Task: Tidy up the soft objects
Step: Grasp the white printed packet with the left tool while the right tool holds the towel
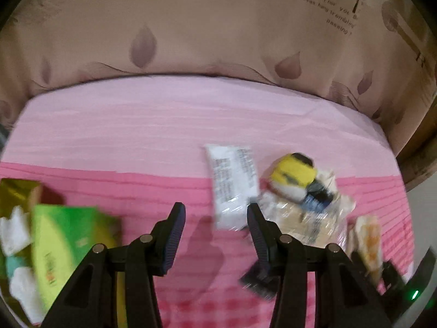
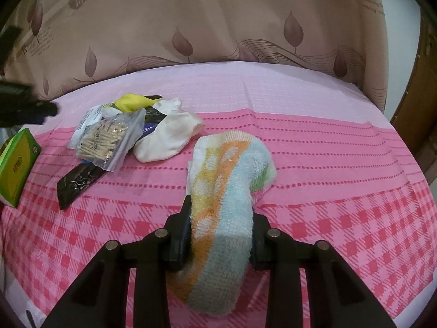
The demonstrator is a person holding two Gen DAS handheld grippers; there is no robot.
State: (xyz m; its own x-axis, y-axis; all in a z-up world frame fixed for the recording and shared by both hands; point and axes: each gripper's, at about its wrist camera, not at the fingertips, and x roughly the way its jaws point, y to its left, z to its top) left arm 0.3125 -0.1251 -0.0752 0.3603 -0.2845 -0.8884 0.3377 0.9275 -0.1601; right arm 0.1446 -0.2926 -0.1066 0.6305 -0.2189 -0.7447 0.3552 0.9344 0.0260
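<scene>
In the right wrist view my right gripper (image 2: 221, 207) is shut on a rolled terry towel (image 2: 232, 164) striped blue, orange and yellow, whose far end rests on the pink bedspread (image 2: 327, 164). A white soft cloth (image 2: 166, 139) lies to its left in a pile. In the blurred left wrist view my left gripper (image 1: 215, 213) stands open above the bedspread with nothing between its fingers. Just beyond it lie a white printed packet (image 1: 232, 183) and a yellow plush toy (image 1: 293, 177) on a clear plastic bag (image 1: 308, 218).
The pile also holds a zip bag of small wooden sticks (image 2: 106, 142), a yellow piece (image 2: 131, 102) and a black packet (image 2: 79, 186). A green box (image 2: 17, 164) sits at the left edge. Beige leaf-print fabric (image 2: 218, 27) rises behind the bed.
</scene>
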